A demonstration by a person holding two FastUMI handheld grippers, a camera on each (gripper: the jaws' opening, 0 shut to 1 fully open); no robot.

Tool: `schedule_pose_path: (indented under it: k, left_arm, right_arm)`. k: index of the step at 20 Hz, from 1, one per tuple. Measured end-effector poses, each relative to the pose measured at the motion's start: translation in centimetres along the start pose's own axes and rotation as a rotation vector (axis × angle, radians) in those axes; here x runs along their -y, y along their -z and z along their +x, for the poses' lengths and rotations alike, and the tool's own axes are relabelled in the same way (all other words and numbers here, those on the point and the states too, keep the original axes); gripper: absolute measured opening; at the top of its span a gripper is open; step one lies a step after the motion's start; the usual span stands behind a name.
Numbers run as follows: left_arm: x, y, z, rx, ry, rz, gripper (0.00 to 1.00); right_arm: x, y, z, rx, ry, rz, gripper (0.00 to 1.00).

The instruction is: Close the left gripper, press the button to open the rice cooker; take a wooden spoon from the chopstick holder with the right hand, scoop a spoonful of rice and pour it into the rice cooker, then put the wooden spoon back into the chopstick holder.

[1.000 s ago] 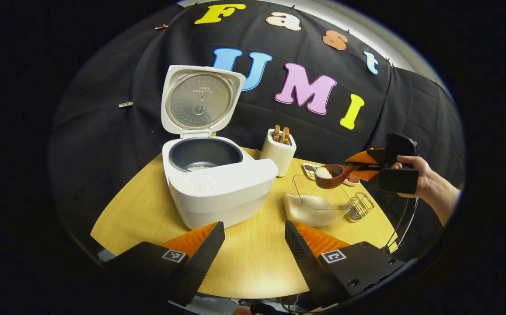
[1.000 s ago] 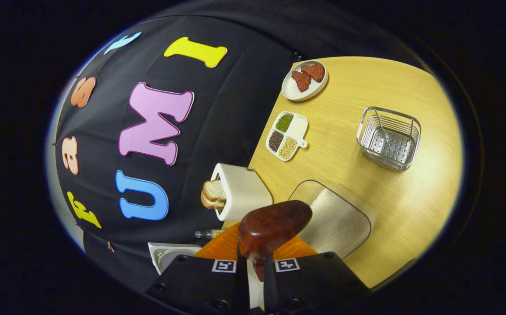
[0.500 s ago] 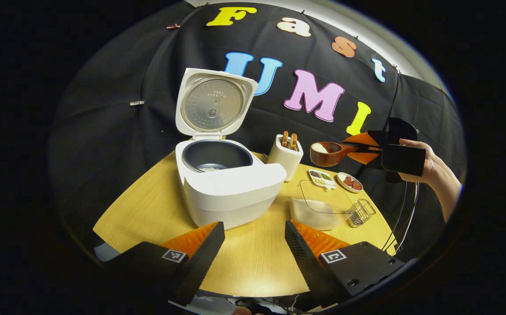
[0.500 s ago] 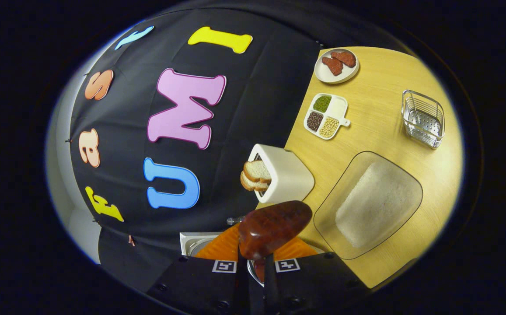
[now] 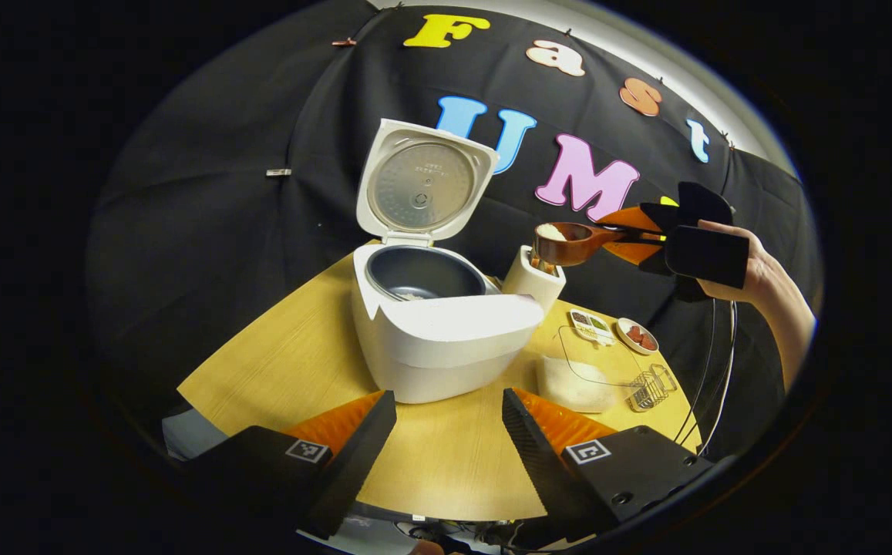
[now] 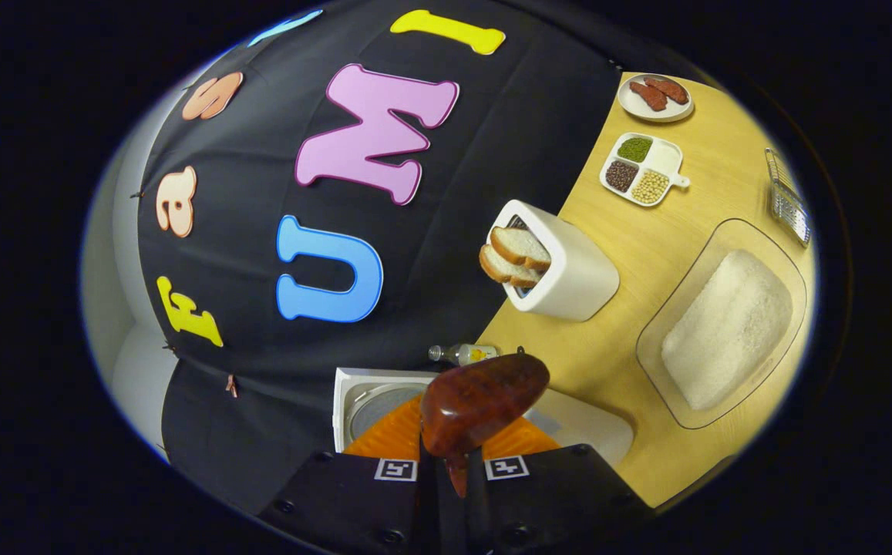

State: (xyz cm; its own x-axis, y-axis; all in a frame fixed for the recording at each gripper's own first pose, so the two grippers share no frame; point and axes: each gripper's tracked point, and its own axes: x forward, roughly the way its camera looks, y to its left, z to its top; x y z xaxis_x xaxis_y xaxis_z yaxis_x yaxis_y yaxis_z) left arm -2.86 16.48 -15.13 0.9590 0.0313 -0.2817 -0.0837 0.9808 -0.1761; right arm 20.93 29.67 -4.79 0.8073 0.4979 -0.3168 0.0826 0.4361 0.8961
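Holding the spoon (image 5: 569,241) by its handle, my right tool (image 5: 631,235) has both fingers clamped on it and carries it in the air above the desk (image 5: 284,362). In the left gripper view the bowl of the spoon sits level with a small heap of rice (image 5: 550,230) in it, up beside the white holder (image 5: 532,281) and to the right of the cooker (image 5: 438,339). My hand (image 5: 754,270) grips the tool's body. In the right gripper view the spoon's back (image 6: 484,401) fills the space just ahead of the fingers, with the cooker's rim (image 6: 345,401) under it.

My left tool (image 5: 449,432) hangs low in front of the cooker with its fingers well apart and nothing between them.

The cooker's lid (image 5: 424,189) stands upright and open, and the dark pot (image 5: 422,271) has a few grains at the bottom. A clear tray of rice (image 6: 723,327) lies on the desk to the right, near a wire basket (image 5: 650,385), a divided dish of beans (image 6: 641,169) and a small plate (image 6: 655,96). Two slices of bread (image 6: 513,254) stick out of the white holder.
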Motion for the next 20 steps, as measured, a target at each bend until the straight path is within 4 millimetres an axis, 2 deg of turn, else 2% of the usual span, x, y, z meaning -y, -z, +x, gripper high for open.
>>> schedule_pose_path:
  k: [6,11,13,16,20]
  left_arm:
    - [-2.8,-0.6,1.1,-0.008,-0.022,-0.029,0.96]
    - [-5.3,-1.7,2.0,-0.003,-0.056,-0.04,0.96]
    - [-5.7,-1.7,2.0,-0.005,-0.055,-0.058,0.95]
    - [-6.1,-1.7,2.4,-0.01,-0.05,-0.056,0.96]
    - [-6.8,-1.6,2.8,-0.02,-0.057,-0.019,0.96]
  right_arm:
    - [-2.7,4.5,4.6,-0.013,-0.016,-0.214,0.17]
    - [-4.2,6.5,7.6,0.027,-0.045,-0.489,0.17]
    - [-4.7,7.6,8.7,0.035,-0.067,-0.591,0.17]
    - [-4.2,9.3,10.1,0.034,-0.079,-0.687,0.17]
    - [-2.4,11.0,11.5,0.004,-0.045,-0.809,0.17]
